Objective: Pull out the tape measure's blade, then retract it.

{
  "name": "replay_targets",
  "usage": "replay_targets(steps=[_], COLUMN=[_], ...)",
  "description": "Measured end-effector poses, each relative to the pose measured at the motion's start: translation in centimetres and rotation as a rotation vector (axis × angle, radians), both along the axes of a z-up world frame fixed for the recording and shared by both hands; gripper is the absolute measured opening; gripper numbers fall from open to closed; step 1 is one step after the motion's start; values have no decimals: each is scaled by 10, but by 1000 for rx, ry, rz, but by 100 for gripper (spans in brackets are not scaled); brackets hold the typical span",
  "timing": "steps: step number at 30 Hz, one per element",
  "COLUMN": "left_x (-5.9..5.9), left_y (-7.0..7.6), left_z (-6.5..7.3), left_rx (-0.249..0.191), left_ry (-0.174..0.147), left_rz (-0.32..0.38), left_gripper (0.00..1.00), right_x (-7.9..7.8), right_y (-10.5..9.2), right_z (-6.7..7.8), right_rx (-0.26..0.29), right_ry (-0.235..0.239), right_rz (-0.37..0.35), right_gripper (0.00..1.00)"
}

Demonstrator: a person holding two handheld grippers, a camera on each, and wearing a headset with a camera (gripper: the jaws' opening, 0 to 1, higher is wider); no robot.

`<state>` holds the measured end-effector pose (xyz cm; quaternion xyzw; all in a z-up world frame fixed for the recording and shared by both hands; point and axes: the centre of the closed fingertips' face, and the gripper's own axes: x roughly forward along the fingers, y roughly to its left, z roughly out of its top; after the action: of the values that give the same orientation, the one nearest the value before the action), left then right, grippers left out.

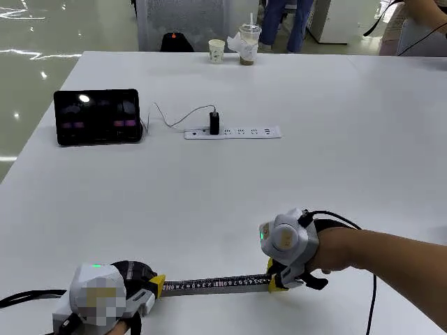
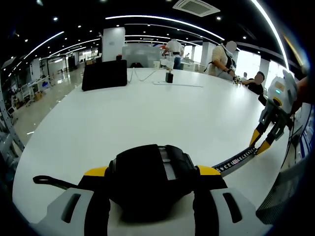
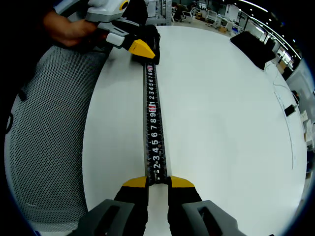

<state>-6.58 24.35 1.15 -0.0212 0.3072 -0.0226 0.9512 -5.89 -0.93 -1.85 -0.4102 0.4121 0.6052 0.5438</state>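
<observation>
A black tape measure case (image 2: 150, 172) sits clamped between the yellow-tipped jaws of my left gripper (image 1: 143, 287) at the table's near left edge. Its blade (image 1: 213, 284), printed with numbers, runs out flat along the table to the right. My right gripper (image 1: 276, 283) is shut on the blade's free end. In the right gripper view the blade (image 3: 153, 128) stretches away from the right gripper (image 3: 157, 183) to the case (image 3: 147, 37), where the left gripper (image 3: 133, 46) holds it. In the left gripper view the right gripper (image 2: 263, 142) pinches the blade's tip (image 2: 241, 160).
A dark tablet (image 1: 98, 116) stands at the far left of the white table (image 1: 244, 181). A white power strip (image 1: 234, 132) with a black plug lies mid-table. Two cups (image 1: 234, 47) stand at the far edge. People are behind the table.
</observation>
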Motion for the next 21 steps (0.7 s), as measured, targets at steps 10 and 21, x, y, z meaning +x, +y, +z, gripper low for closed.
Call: replay_targets(steps=[10, 21], left_x=[0, 1], left_y=[0, 0], left_z=[-1, -1], left_rx=[1, 1], left_ry=[0, -1], left_rz=[0, -1], left_gripper=[64, 64], right_x=[0, -1], right_y=[4, 6], right_z=[0, 0], right_rx=[-3, -12], right_ry=[5, 2], right_rz=[-10, -20], right_gripper=[11, 11])
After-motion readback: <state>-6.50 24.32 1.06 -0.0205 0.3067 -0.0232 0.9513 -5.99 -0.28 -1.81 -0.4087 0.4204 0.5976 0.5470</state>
